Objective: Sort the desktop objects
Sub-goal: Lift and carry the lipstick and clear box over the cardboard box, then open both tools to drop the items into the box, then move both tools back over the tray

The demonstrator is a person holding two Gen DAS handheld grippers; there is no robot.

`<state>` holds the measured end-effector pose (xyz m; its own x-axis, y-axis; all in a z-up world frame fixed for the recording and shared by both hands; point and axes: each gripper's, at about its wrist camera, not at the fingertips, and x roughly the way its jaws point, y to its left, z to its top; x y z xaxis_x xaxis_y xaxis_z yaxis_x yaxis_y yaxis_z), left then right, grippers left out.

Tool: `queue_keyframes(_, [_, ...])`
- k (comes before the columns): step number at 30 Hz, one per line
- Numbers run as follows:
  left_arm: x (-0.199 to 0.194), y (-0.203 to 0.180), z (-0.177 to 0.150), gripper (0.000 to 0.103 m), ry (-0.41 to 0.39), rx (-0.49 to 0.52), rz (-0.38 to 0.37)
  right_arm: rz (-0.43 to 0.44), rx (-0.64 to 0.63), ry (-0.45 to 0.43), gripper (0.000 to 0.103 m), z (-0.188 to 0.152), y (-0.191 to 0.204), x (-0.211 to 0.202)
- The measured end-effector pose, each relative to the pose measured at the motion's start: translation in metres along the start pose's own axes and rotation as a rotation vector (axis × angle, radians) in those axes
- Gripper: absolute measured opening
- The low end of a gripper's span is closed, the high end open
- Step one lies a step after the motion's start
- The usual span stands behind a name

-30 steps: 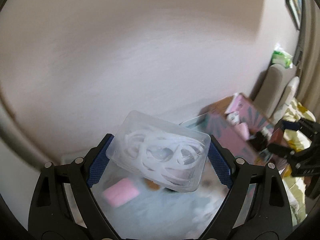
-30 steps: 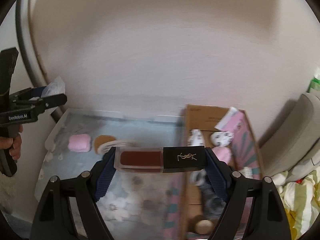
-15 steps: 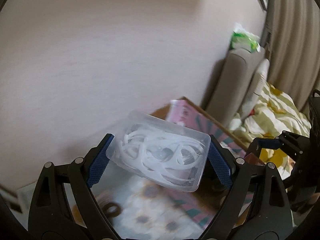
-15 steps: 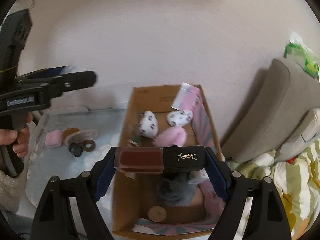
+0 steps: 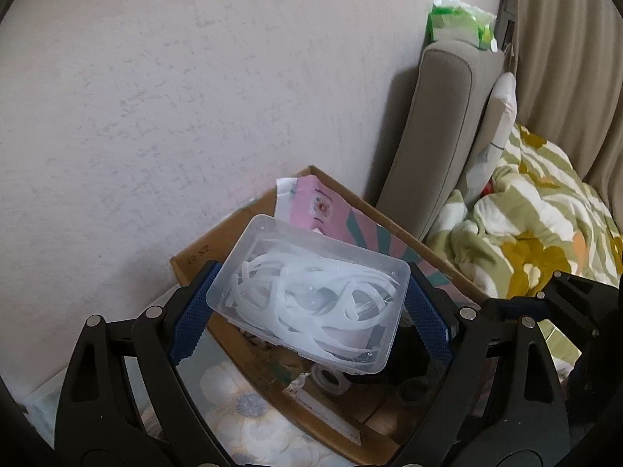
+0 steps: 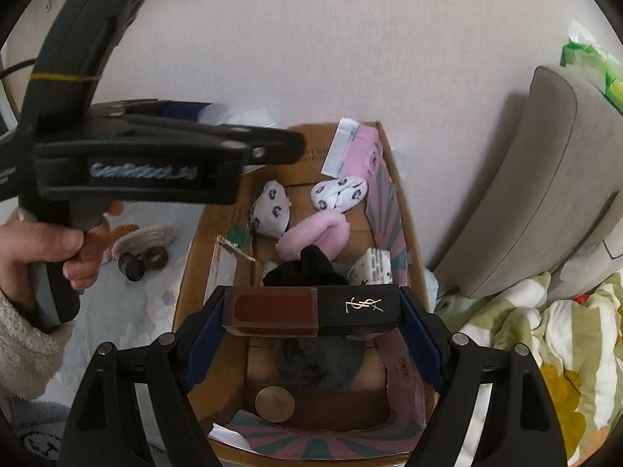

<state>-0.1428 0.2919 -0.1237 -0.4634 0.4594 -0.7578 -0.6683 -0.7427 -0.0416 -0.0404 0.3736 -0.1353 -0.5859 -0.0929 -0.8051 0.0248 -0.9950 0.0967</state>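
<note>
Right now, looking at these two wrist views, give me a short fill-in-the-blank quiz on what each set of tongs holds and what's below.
1. The left tongs grip a clear plastic ____ of white straps.
2. The right tongs grip a lip gloss with a ____ cap.
3. Both hang over an open cardboard ____.
4. The fluffy slipper inside is ____.

Missing words: box; black; box; pink

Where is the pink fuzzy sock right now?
In the right wrist view, the pink fuzzy sock lies inside the cardboard box, near its middle, just below two white patterned socks and above a black sock.
</note>
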Motion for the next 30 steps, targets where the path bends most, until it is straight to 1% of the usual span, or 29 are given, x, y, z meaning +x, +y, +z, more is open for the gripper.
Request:
queue_keyframes(3, [0.004,0.0,-0.001,0.09,0.018,-0.012,0.001,0.018,0.007,0.004,0.08,-0.001,-0.002,0.004])
queue_keyframes(5, [0.006,0.002,0.001,0.101,0.041,-0.037,-0.019,0.041,0.019,0.004,0.08,0.0,-0.004,0.005])
queue_keyframes(7, [0.004,0.006,0.001,0.103,0.054,-0.063,-0.026,0.056,0.015,0.018,0.081,0.001,-0.005,0.008])
queue_keyframes(8, [0.002,0.009,0.002,0.103,0.06,-0.079,-0.04,0.037,0.01,0.03,0.083,0.001,-0.004,0.009])
queue_keyframes(10, [-0.001,0.013,0.002,0.103,0.075,-0.096,-0.03,0.027,0.002,0.01,0.09,0.001,-0.004,0.007])
queue_keyframes(12, [-0.006,0.017,0.0,0.103,0.075,-0.101,-0.011,0.041,0.006,-0.024,0.102,0.0,-0.005,0.0])
queue_keyframes(16, [-0.027,0.024,-0.008,0.103,0.048,-0.119,0.007,0.034,0.033,-0.054,0.102,-0.003,-0.008,-0.008])
queue_keyframes(22, [-0.062,0.037,-0.014,0.103,0.009,-0.118,0.047,0.094,0.128,-0.093,0.102,-0.008,-0.01,-0.023])
queue_keyframes(24, [-0.074,0.043,-0.017,0.103,-0.002,-0.125,0.055,0.106,0.142,-0.115,0.102,-0.006,-0.008,-0.029])
queue_keyframes(26, [-0.085,0.047,-0.021,0.103,-0.012,-0.134,0.066,0.099,0.139,-0.144,0.102,-0.003,-0.002,-0.036])
queue_keyframes(27, [-0.092,0.05,-0.023,0.103,-0.021,-0.14,0.076,0.098,0.136,-0.144,0.102,-0.001,0.0,-0.037])
queue_keyframes(30, [-0.113,0.06,-0.031,0.103,-0.056,-0.156,0.112,0.103,0.083,-0.092,0.102,0.006,0.016,-0.044])
